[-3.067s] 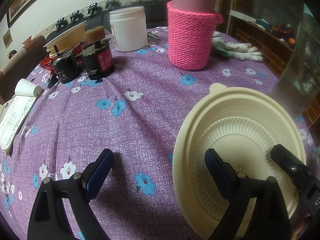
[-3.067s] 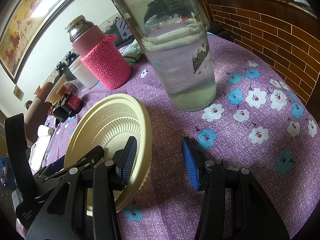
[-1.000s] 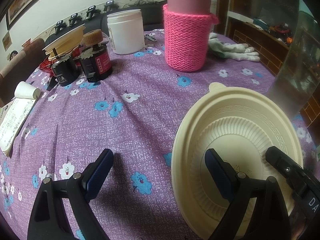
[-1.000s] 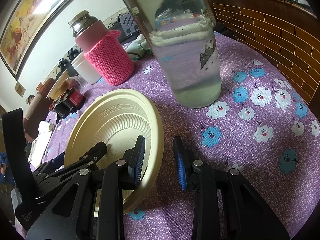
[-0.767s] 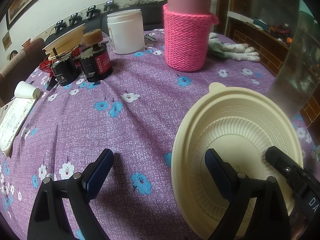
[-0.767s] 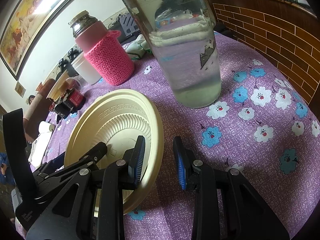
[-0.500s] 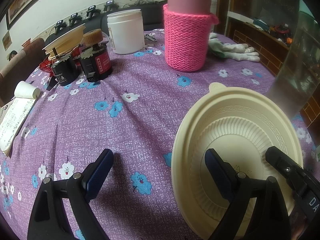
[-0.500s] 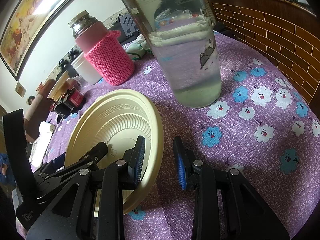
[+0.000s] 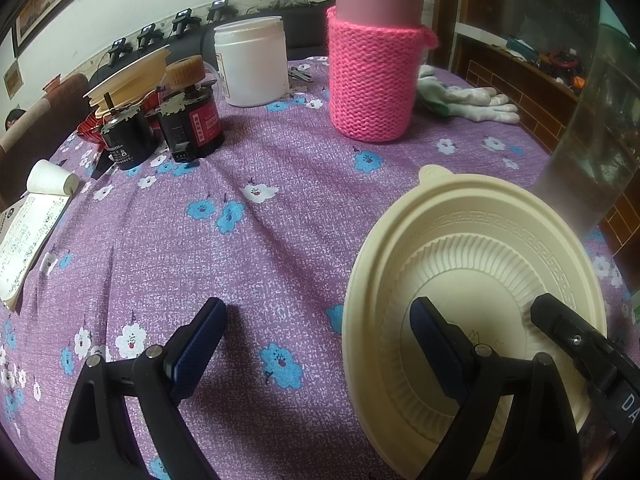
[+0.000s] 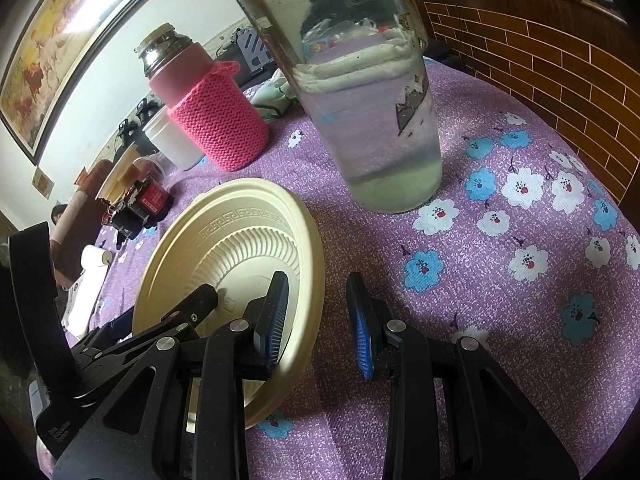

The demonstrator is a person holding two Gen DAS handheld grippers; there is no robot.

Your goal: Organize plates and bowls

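Item: cream ribbed plastic plate [image 10: 240,236], tilted off the purple flowered tablecloth [image 9: 260,248] beside a tall clear glass jar [image 10: 360,120]. Right gripper [image 10: 320,314] straddles its rim, pads not visibly pressing, seemingly for lifting. Left gripper [image 9: 316,340] gapes wide, empty.

A matt cream plastic plate [image 9: 472,240] with ribbed, embossed relief lies on the worktop's [image 9: 280,248] purple printed cloth, near a clear glossy glass jar [image 10: 360,92], a flask [image 9: 374,60] in rough pink knit, and a smooth white plastic tub [image 9: 252,66].
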